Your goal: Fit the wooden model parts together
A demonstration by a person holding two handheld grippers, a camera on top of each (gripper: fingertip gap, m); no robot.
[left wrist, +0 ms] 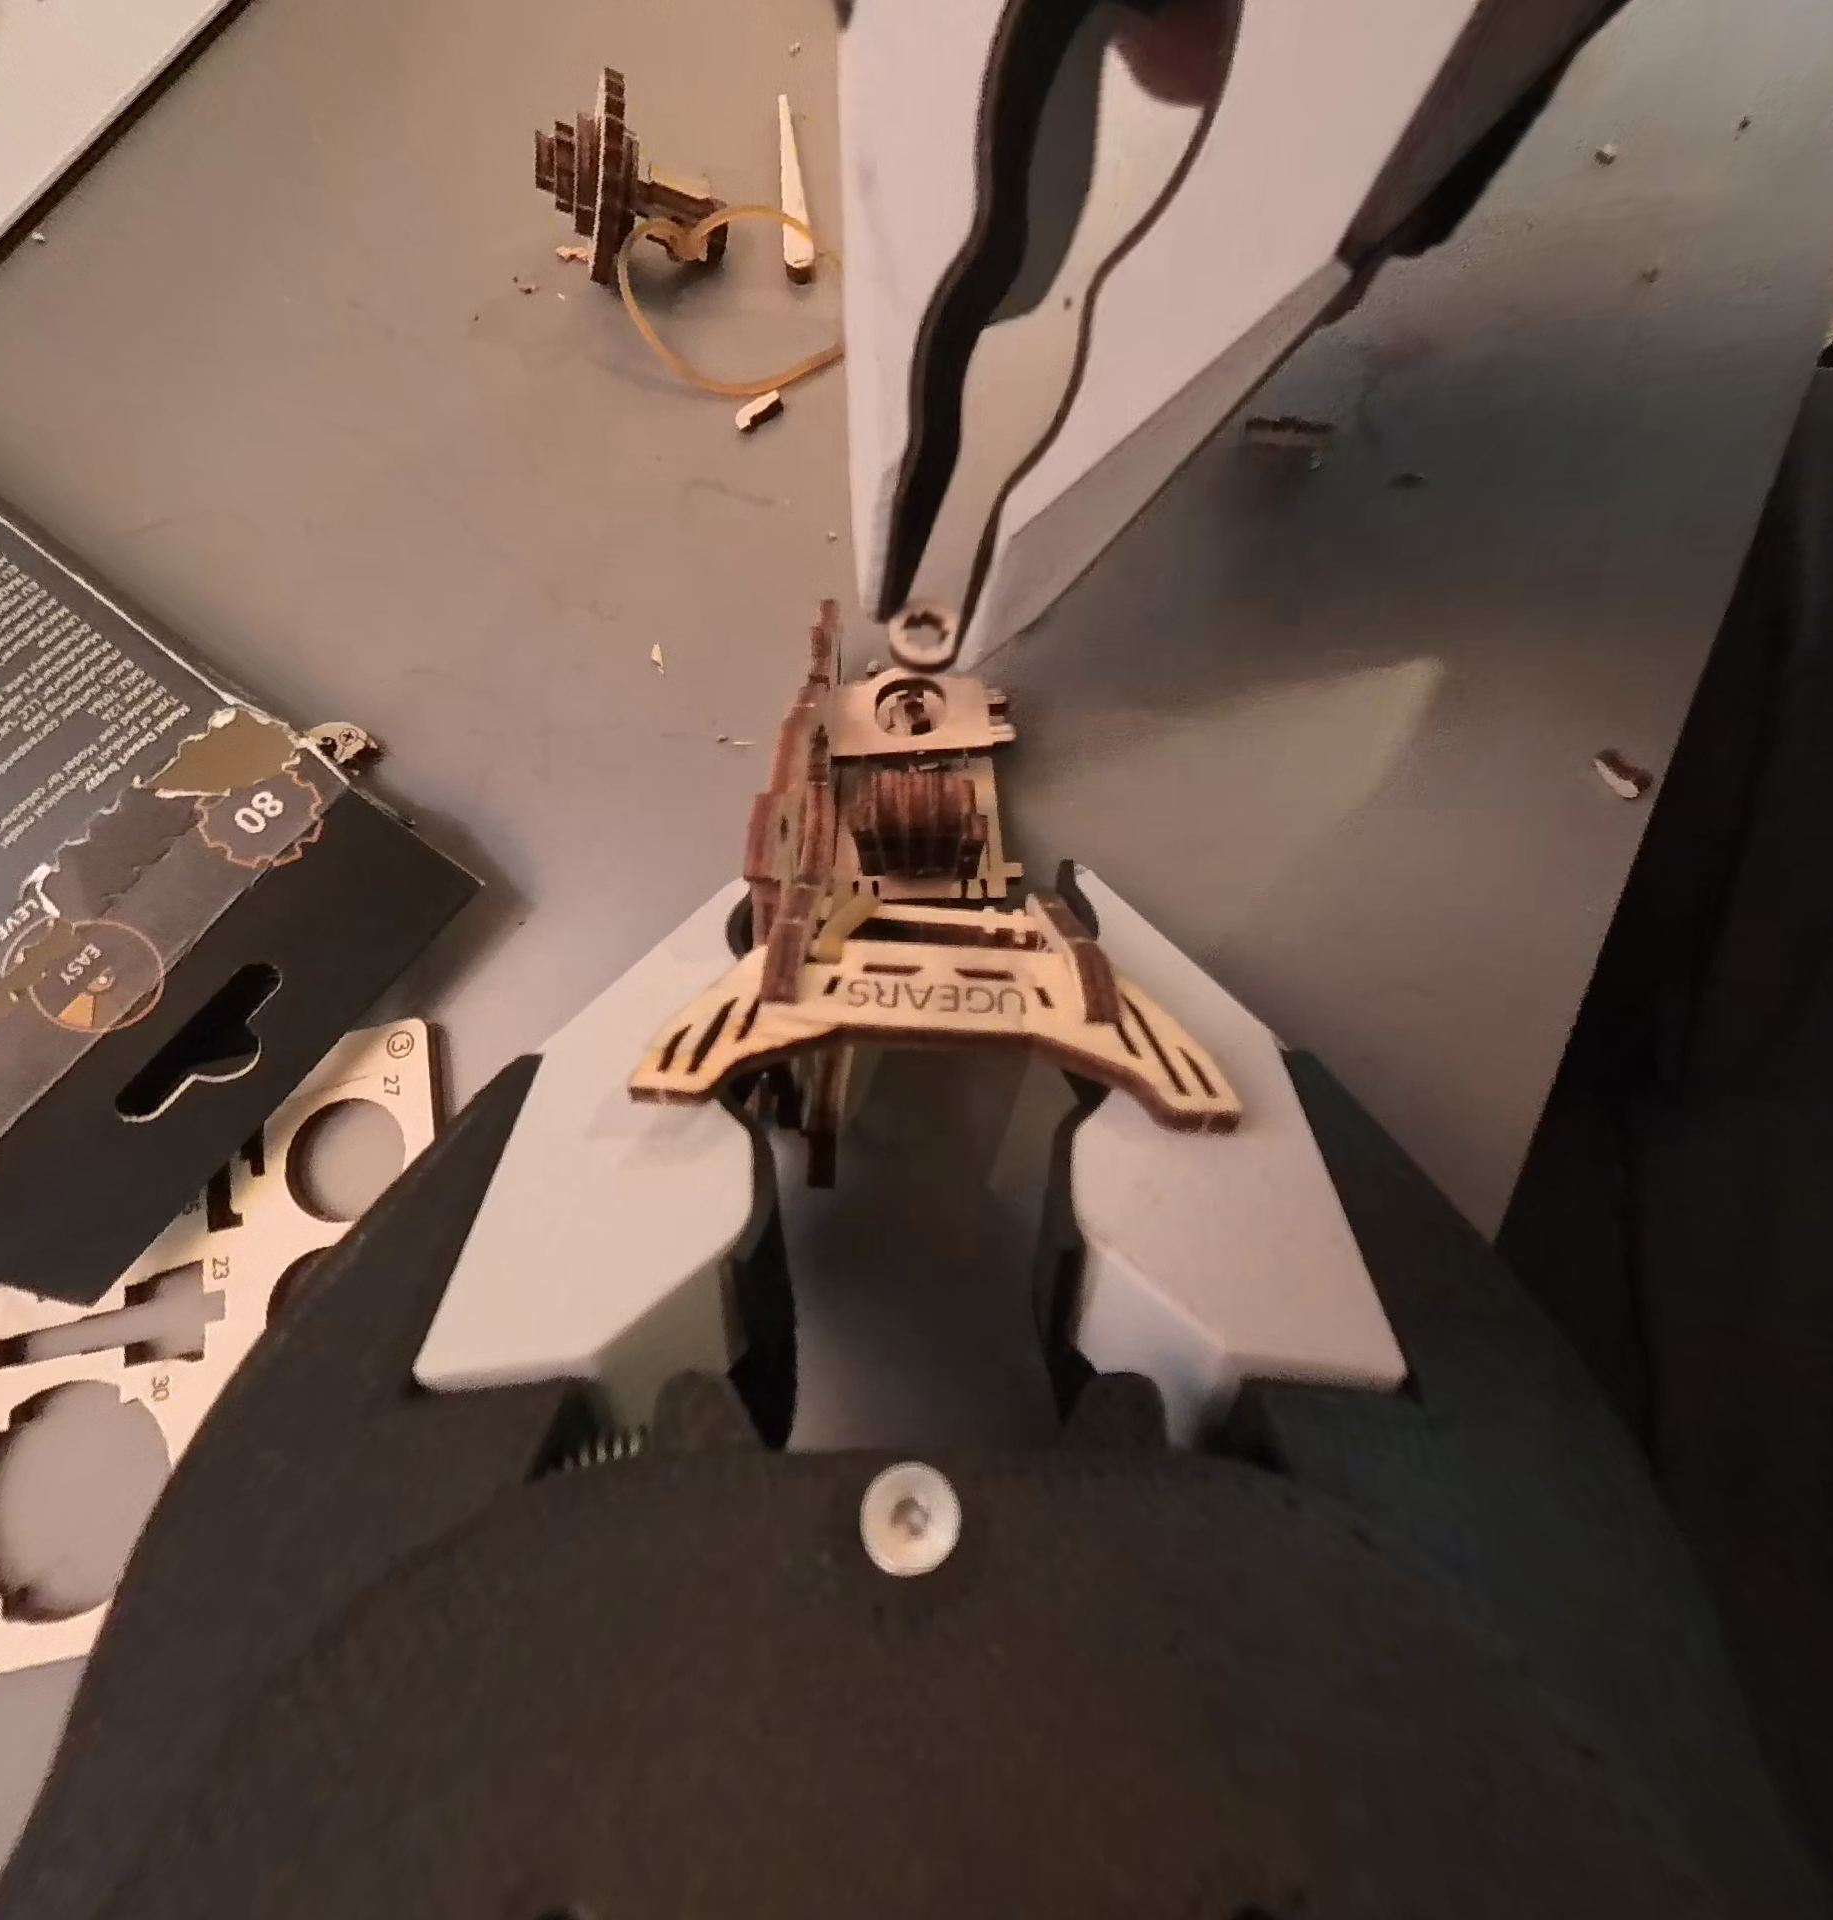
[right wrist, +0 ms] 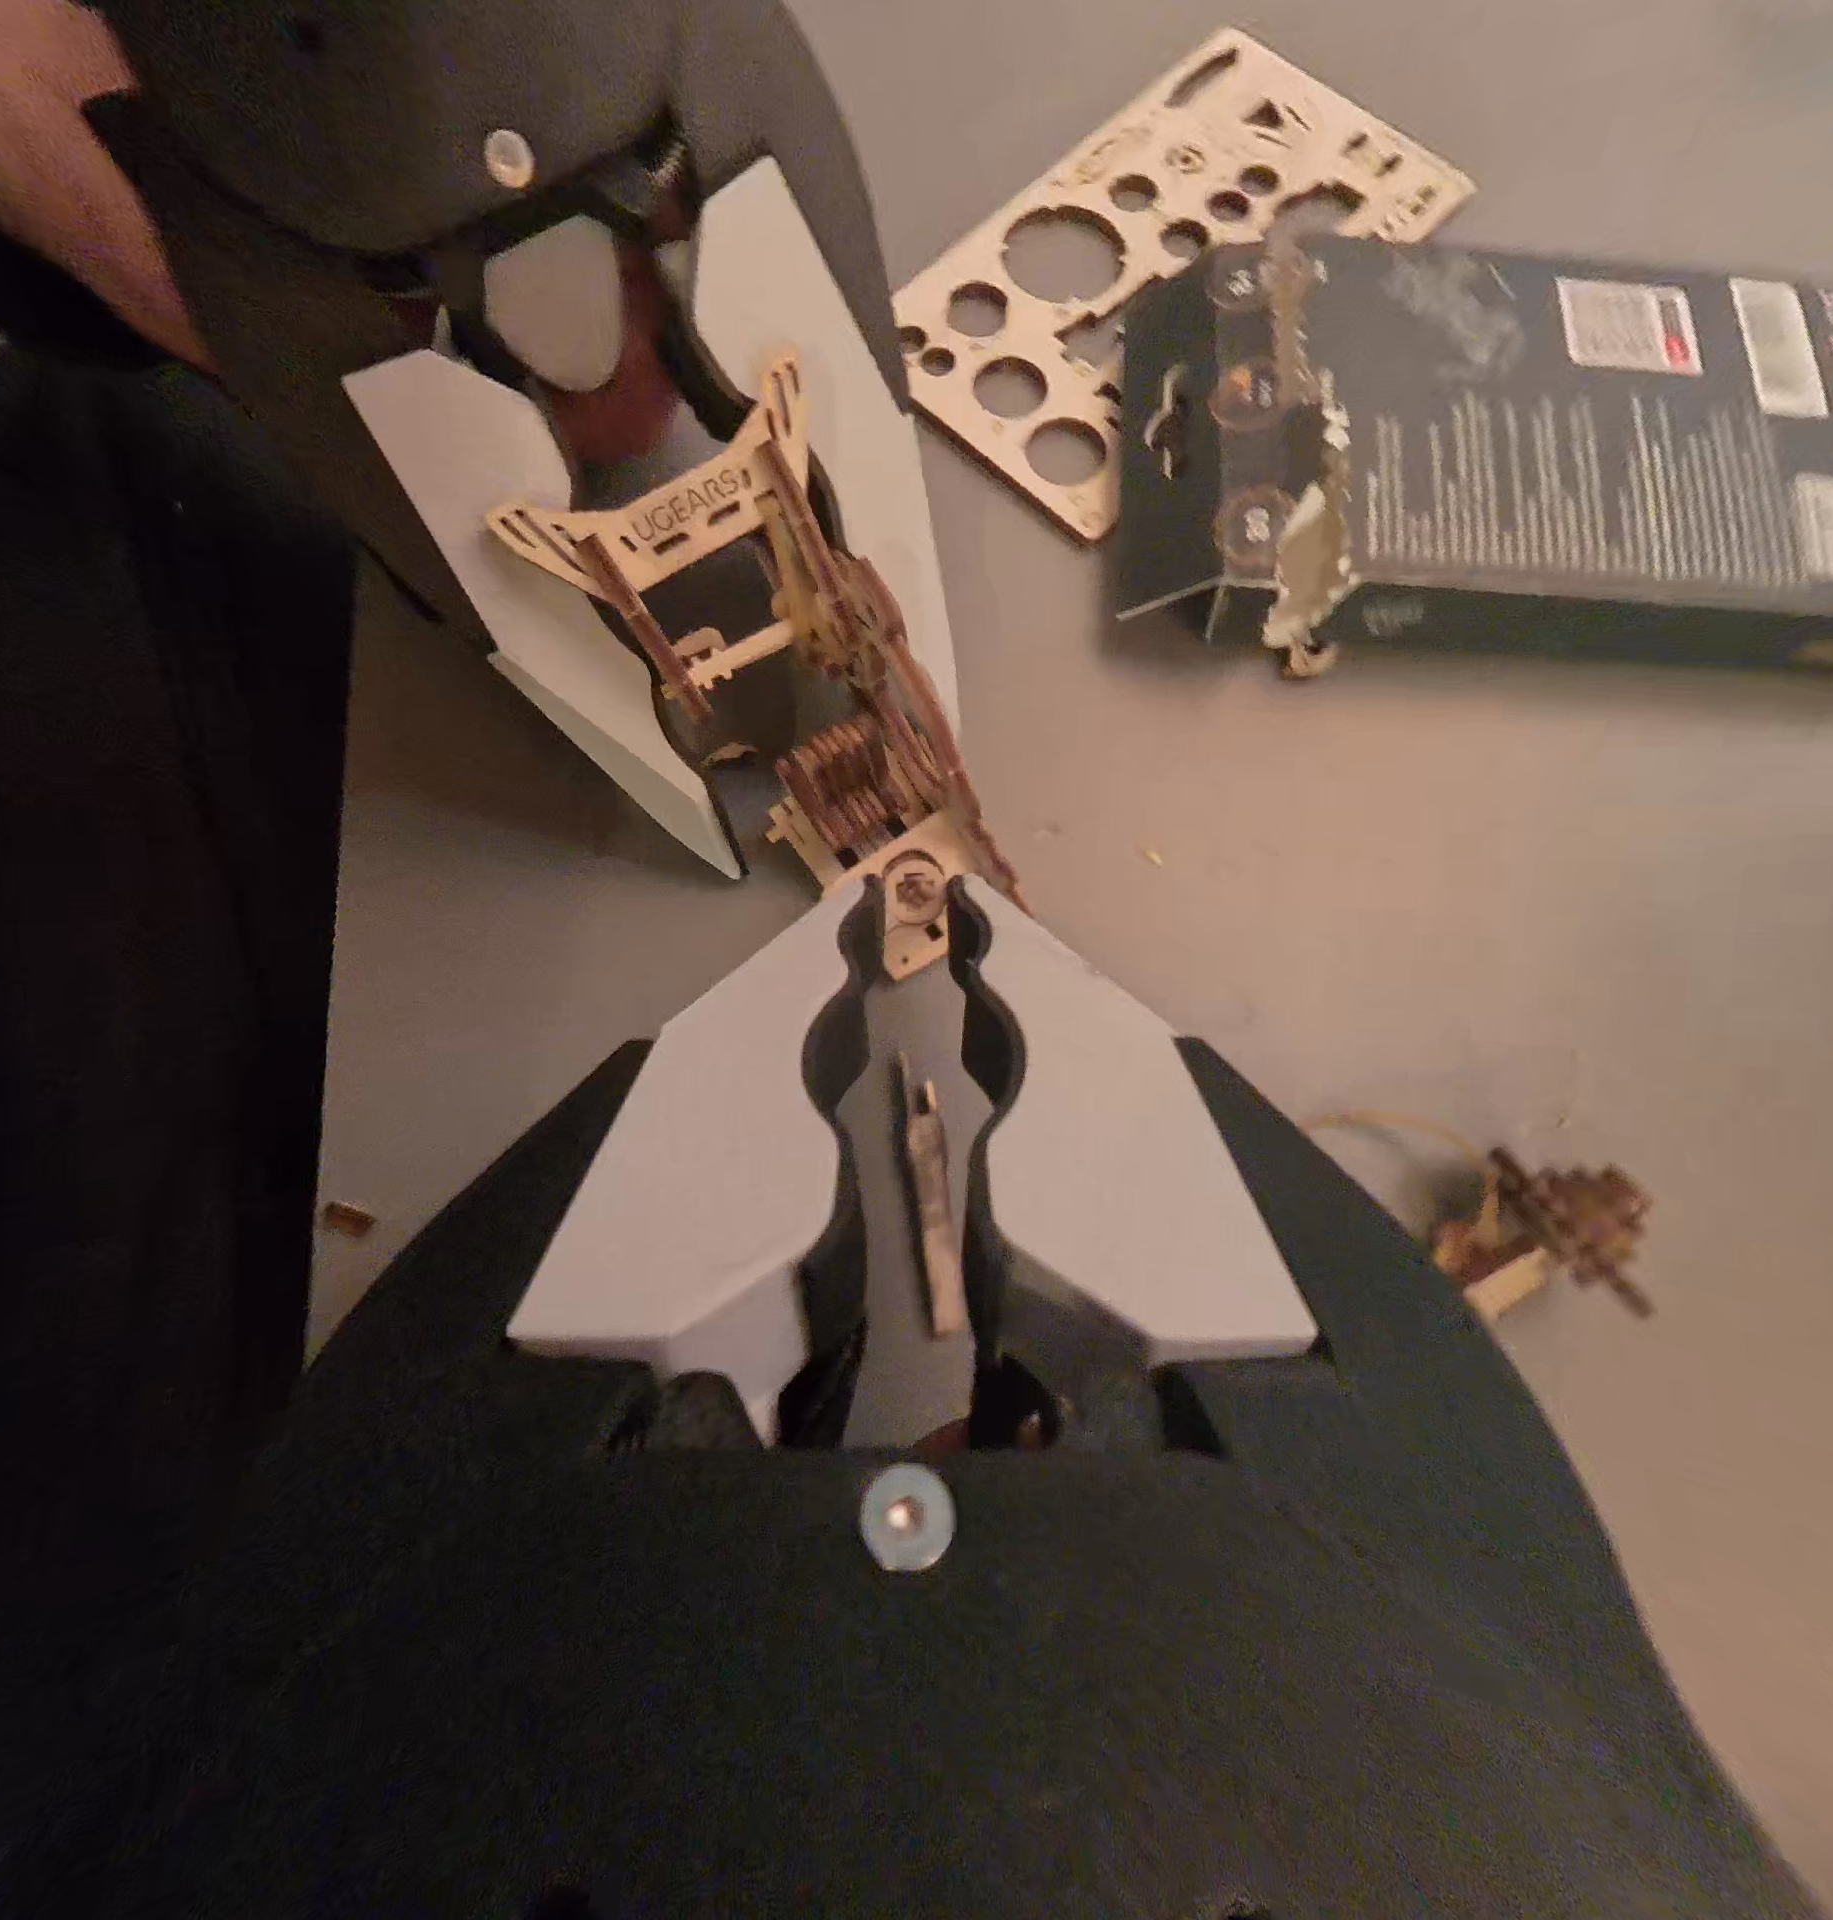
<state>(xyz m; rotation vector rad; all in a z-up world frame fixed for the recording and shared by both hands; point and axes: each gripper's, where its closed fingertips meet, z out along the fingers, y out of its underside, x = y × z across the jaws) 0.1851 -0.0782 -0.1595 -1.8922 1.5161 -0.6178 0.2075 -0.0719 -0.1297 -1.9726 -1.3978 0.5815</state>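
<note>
My left gripper [left wrist: 907, 894] is shut on a partly built wooden model [left wrist: 933, 997], a light plywood frame with dark gear stacks. It holds the model above the grey table [left wrist: 424, 520]. My right gripper [left wrist: 924, 636] comes in from the far side. It is shut on a small wooden ring [left wrist: 896, 636] and holds it right at the round hole in the model's far end plate [left wrist: 917, 717]. In the right wrist view the ring [right wrist: 914, 891] sits between my right gripper's [right wrist: 914, 881] tips, against the model [right wrist: 746, 582] held by the left gripper [right wrist: 839, 790]. I cannot tell whether the ring is seated.
A torn dark box [left wrist: 164, 935] [right wrist: 1514, 447] lies over a punched-out plywood sheet [left wrist: 164, 1299] [right wrist: 1099, 291]. A small gear sub-assembly [left wrist: 621, 197] [right wrist: 1535, 1205] with a rubber band [left wrist: 725, 343], a wooden stick [left wrist: 792, 187] [right wrist: 933, 1216] and scraps lie on the table. Dark cloth [left wrist: 1722, 1039] borders one side. The tips of one gripper are about 4 cm away from the tips of the other. My right tips are roughly 7 cm from the wooden stick [right wrist: 933, 1216].
</note>
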